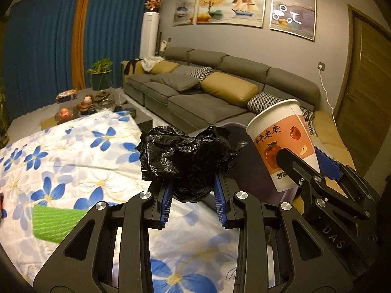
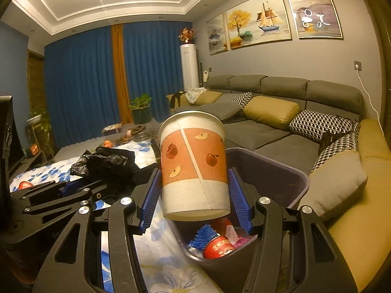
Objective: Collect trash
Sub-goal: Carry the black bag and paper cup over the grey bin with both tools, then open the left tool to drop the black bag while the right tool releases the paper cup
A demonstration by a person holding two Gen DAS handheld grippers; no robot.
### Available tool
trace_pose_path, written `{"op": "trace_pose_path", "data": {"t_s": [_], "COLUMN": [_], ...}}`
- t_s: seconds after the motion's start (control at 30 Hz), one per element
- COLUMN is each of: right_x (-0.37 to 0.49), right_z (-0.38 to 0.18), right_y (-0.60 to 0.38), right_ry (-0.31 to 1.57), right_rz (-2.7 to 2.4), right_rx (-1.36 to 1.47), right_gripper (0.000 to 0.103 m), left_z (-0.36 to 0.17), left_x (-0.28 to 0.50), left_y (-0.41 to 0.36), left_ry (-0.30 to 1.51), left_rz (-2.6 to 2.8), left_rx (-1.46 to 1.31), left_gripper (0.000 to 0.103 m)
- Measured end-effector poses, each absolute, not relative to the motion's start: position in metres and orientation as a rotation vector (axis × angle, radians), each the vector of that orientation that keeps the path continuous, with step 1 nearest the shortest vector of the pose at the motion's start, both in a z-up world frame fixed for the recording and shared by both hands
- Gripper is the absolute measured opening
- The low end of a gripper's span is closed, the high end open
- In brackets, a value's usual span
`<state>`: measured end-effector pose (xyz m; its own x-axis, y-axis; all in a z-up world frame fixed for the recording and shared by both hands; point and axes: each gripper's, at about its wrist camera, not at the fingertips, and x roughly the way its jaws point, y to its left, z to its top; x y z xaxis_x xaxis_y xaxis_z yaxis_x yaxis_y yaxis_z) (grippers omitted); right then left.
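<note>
My left gripper point(image 1: 194, 190) is shut on a crumpled black plastic bag point(image 1: 185, 153), held above the flower-print tablecloth point(image 1: 61, 158). My right gripper point(image 2: 194, 193) is shut on a paper cup point(image 2: 194, 168) with an orange apple print, upright and slightly tilted. In the left wrist view the same paper cup point(image 1: 286, 144) shows at the right, clamped by the right gripper point(image 1: 308, 168). Just under and behind the cup stands a dark purple trash bin point(image 2: 288, 173), holding a red can, a blue scrubby thing and pink wrappers. The black bag point(image 2: 105, 163) and the left gripper point(image 2: 80, 185) lie left of the cup.
A long grey sofa point(image 2: 281, 122) with tan and patterned cushions runs along the right, close beside the bin. A low coffee table point(image 1: 97, 102) with fruit, figurines and a glass jar stands beyond the cloth. A green mat point(image 1: 53, 224) lies on the cloth at left.
</note>
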<state>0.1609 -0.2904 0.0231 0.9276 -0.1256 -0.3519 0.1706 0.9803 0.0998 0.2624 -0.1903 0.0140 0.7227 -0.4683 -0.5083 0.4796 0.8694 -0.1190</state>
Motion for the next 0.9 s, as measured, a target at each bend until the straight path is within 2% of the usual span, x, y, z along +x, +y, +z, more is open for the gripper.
{"op": "trace_pose_path", "data": {"t_s": [0.9], "right_x": [0.159], "right_z": [0.021], "right_y": [-0.332], "right_ry": [0.344], "right_rz": [-0.257], "right_rx": [0.184], "right_gripper": [0.055], "left_z": [-0.011], "left_x": [0.305], "left_y": [-0.266], "left_ry": [0.601], "left_rz": [-0.65], "left_rx": [0.081], "left_gripper": [0.031]}}
